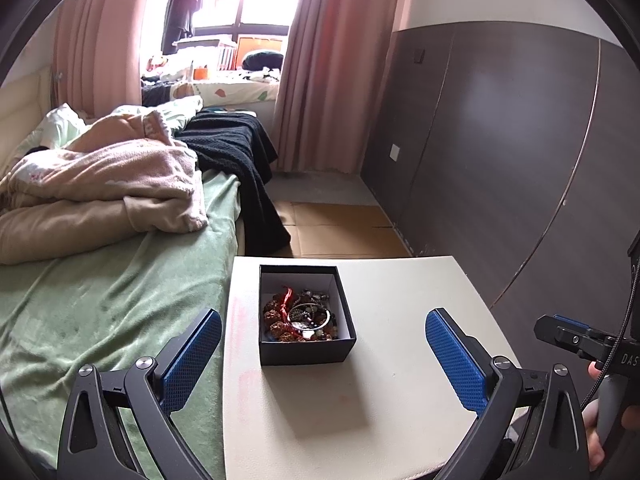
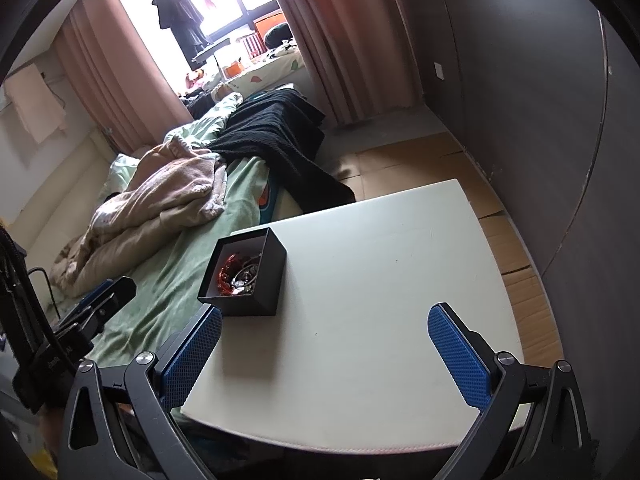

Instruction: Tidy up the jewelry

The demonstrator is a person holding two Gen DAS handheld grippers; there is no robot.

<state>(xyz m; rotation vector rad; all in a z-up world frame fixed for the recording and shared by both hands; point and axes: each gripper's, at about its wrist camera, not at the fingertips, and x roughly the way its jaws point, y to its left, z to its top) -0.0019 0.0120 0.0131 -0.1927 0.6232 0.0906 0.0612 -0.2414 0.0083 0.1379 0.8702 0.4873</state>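
Note:
A black open box point(image 1: 306, 350) stands on a white table point(image 1: 400, 380). Inside it lies a tangle of jewelry point(image 1: 302, 318): brown bead bracelets, a red cord, a silver bangle. My left gripper point(image 1: 322, 322) is open, its blue pads wide apart, with the box just ahead between them. In the right wrist view the same box point(image 2: 256, 290) sits at the table's left side and the jewelry point(image 2: 238, 274) shows inside. My right gripper point(image 2: 324, 318) is open above the table point(image 2: 380, 300), the box by its left finger. Nothing is held.
A bed point(image 1: 100, 300) with a green sheet, a pink blanket and a black throw borders the table's left side. A dark panelled wall point(image 1: 500, 140) runs along the right. Cardboard point(image 1: 340, 228) covers the floor beyond the table. A hand point(image 1: 600, 412) holds the other gripper at right.

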